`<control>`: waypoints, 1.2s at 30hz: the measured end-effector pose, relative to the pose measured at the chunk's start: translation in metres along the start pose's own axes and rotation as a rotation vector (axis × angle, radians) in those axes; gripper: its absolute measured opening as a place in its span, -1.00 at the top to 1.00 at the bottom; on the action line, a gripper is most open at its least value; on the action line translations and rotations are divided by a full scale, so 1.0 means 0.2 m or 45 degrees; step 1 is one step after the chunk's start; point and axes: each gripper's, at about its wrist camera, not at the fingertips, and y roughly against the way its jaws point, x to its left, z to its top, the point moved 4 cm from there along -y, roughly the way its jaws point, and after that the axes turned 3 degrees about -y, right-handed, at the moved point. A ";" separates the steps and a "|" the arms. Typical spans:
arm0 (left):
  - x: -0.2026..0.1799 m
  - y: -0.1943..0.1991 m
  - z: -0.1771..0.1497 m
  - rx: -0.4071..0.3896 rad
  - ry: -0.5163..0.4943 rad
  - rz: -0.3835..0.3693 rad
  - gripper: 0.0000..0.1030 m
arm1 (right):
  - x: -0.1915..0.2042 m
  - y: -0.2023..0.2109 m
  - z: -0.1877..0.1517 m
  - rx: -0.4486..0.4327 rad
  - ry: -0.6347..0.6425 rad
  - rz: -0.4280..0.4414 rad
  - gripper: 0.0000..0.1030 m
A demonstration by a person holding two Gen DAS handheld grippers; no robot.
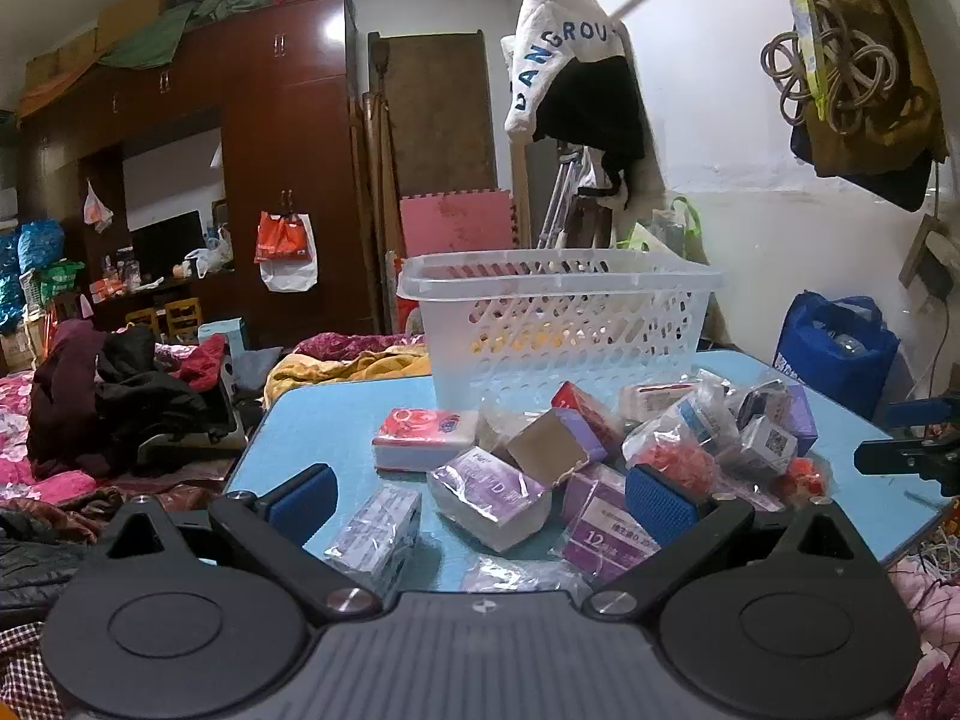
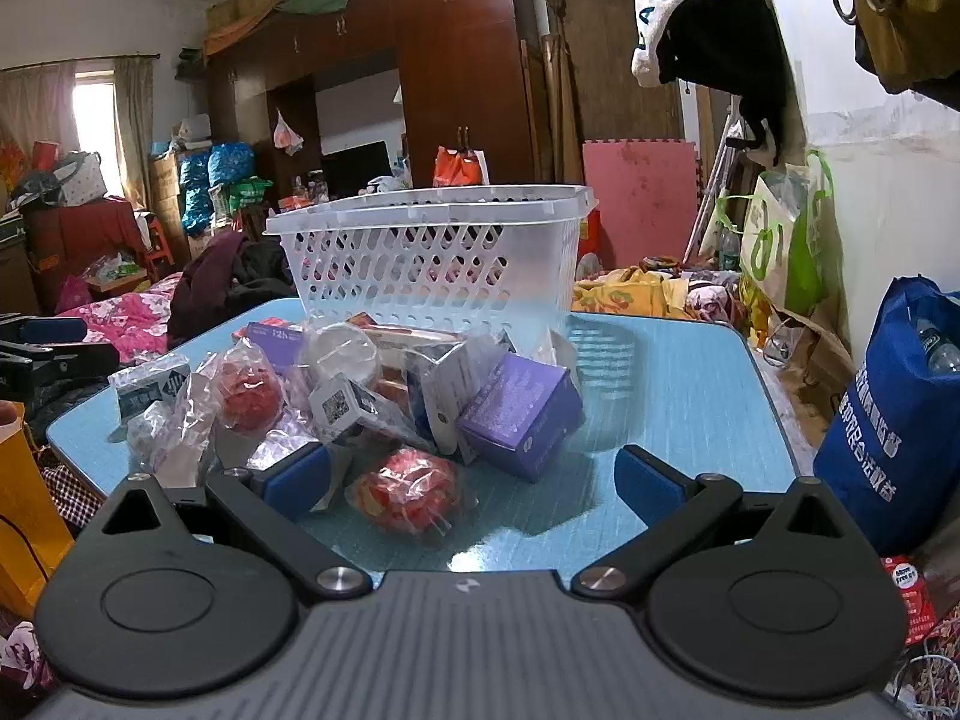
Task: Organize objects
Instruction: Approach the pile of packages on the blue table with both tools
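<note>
A pile of small boxes and plastic-wrapped packs lies on a blue table (image 1: 324, 420) in front of a clear white perforated basket (image 1: 558, 324). My left gripper (image 1: 480, 504) is open and empty at the table's near edge, facing a wrapped purple pack (image 1: 492, 492) and a red-and-white pack (image 1: 420, 438). My right gripper (image 2: 474, 474) is open and empty, with a wrapped red bundle (image 2: 408, 489) between its fingers on the table and a purple box (image 2: 519, 414) just beyond. The basket (image 2: 432, 258) stands behind the pile. The right gripper also shows in the left wrist view (image 1: 906, 450).
A bed with pink bedding and dark clothes (image 1: 120, 402) lies left of the table. A blue bag (image 2: 894, 420) stands to the right by the white wall. A brown wardrobe (image 1: 270, 150) fills the back. Bare table shows right of the pile (image 2: 678, 378).
</note>
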 end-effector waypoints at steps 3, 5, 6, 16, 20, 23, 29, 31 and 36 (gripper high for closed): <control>0.00 0.01 0.00 -0.004 0.005 -0.006 -1.00 | 0.01 0.00 0.00 -0.005 0.003 -0.001 -1.00; 0.00 0.01 0.00 -0.006 0.005 -0.009 -1.00 | 0.01 0.01 0.01 -0.006 0.005 0.003 -1.00; -0.01 0.01 0.00 -0.008 0.003 -0.007 -1.00 | 0.01 0.01 0.01 -0.009 0.008 0.009 -1.00; -0.02 0.00 0.00 -0.002 0.004 -0.020 -1.00 | 0.09 0.02 0.00 -0.012 0.043 0.094 -1.00; -0.03 0.00 0.00 0.001 0.004 -0.028 -1.00 | 0.09 0.02 0.00 -0.011 0.046 0.105 -1.00; -0.04 0.00 -0.01 0.003 -0.004 -0.032 -1.00 | 0.09 0.02 0.00 -0.008 0.052 0.109 -1.00; -0.05 -0.01 -0.01 0.010 -0.014 -0.038 -1.00 | 0.09 0.02 0.00 -0.006 0.043 0.115 -1.00; -0.05 -0.02 -0.02 0.012 -0.019 -0.041 -1.00 | 0.08 0.01 0.00 -0.003 0.041 0.115 -1.00; -0.05 -0.02 -0.02 0.016 -0.011 -0.050 -1.00 | 0.08 0.01 0.00 0.000 0.037 0.114 -1.00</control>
